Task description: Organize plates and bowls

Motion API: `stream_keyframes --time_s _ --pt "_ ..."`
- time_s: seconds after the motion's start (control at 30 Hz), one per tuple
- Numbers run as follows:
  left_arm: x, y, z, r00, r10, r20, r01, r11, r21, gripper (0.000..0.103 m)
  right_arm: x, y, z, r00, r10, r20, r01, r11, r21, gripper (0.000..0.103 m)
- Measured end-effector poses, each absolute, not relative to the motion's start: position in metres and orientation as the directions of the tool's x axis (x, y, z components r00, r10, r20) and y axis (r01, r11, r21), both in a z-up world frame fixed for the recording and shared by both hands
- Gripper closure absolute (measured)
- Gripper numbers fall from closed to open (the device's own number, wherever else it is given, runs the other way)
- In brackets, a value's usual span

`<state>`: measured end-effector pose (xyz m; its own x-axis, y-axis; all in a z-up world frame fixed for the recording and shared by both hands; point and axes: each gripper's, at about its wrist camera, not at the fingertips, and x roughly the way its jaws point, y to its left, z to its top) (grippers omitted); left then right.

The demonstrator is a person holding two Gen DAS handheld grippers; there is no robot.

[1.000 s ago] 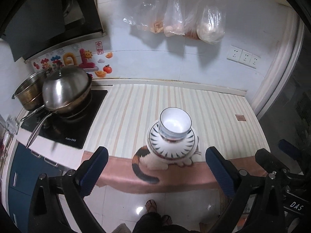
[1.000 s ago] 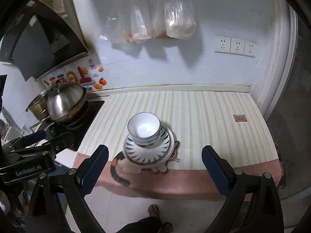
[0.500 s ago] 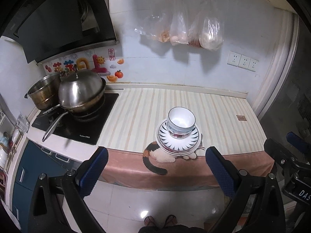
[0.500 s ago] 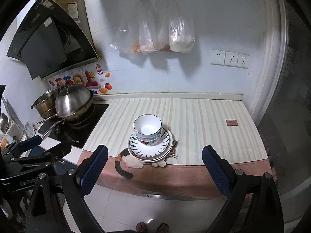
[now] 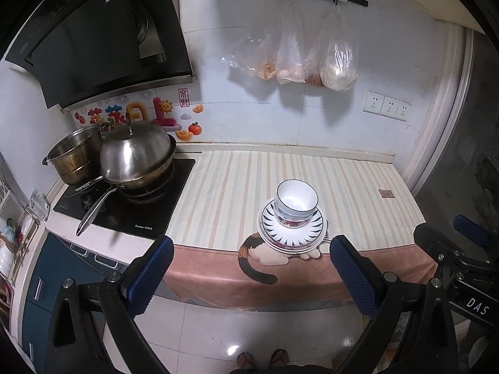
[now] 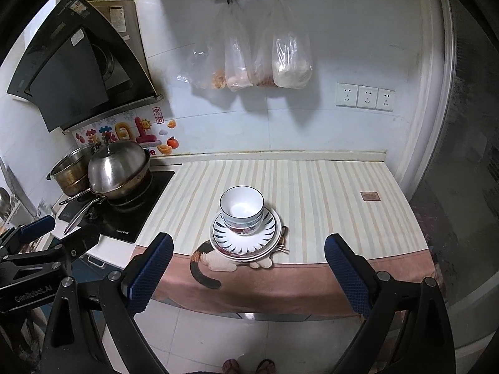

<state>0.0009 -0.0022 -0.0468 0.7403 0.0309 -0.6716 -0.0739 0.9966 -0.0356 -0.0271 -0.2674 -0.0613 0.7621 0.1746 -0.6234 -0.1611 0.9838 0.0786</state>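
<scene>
A stack of white bowls (image 5: 295, 203) stands on a stack of plates (image 5: 291, 235) with a black-striped rim, near the front edge of the striped counter, on a cat print. It also shows in the right wrist view, bowls (image 6: 241, 208) on plates (image 6: 246, 240). My left gripper (image 5: 251, 274) is open and empty, held off the counter's front over the floor. My right gripper (image 6: 248, 275) is open and empty, likewise back from the counter.
A lidded steel wok (image 5: 137, 159) and a steel pot (image 5: 75, 155) sit on the black cooktop (image 5: 137, 215) at the left. A range hood (image 5: 93, 37) hangs above. Plastic bags (image 5: 296, 59) hang on the wall. The counter's cloth (image 5: 312, 280) drapes over the front edge.
Both grippers have pulled back and up from the counter; the stack looks smaller and farther. The bowls and plates have not moved.
</scene>
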Motion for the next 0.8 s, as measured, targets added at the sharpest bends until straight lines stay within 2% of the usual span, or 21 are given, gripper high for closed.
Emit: stream_keyframes --time_s 0.8 --pt "-0.006 0.003 -0.045 0.749 0.026 -0.663 -0.076 0.996 -0.046 0.000 -0.038 -0.264 -0.059 0.775 0.144 -0.616 -0.121 0.990 0.078 0.003"
